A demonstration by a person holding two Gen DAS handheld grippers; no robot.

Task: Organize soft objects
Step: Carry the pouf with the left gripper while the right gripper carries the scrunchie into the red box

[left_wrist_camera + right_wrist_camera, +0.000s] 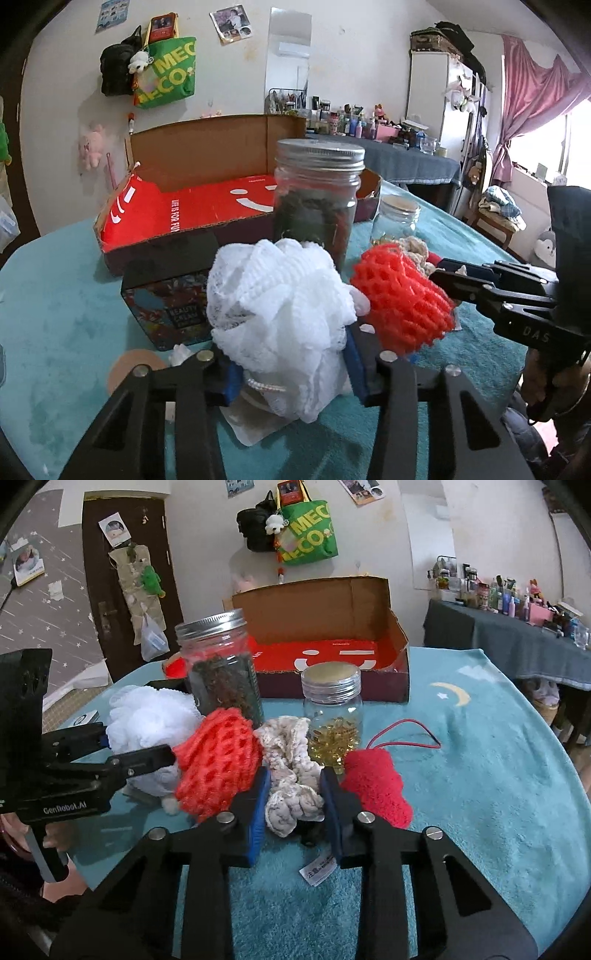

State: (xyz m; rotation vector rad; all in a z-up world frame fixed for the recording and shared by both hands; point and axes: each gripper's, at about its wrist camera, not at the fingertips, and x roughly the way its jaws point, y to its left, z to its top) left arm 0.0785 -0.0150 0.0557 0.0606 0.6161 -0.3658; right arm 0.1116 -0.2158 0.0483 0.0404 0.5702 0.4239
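Observation:
A white mesh puff (277, 302) lies on the teal cloth, and my left gripper (293, 373) is shut on it, with a blue pad pressing each side. Right of the puff lies an orange-red foam net (402, 299). In the right wrist view a cream knitted scrunchie (291, 775) sits squeezed between the blue pads of my right gripper (295, 812). The orange-red net (218, 760) touches its left side and a red fluffy piece (376, 786) its right. The left gripper (138, 747) shows there at the left, on the white puff (147, 716).
An open cardboard box (192, 206) with a red floor stands behind the objects. A tall jar of dark contents (221, 672) and a small jar of yellow capsules (334, 716) stand just behind the soft things. A patterned cream box (170, 306) lies to the left, and a red-black wire (406, 731) to the right.

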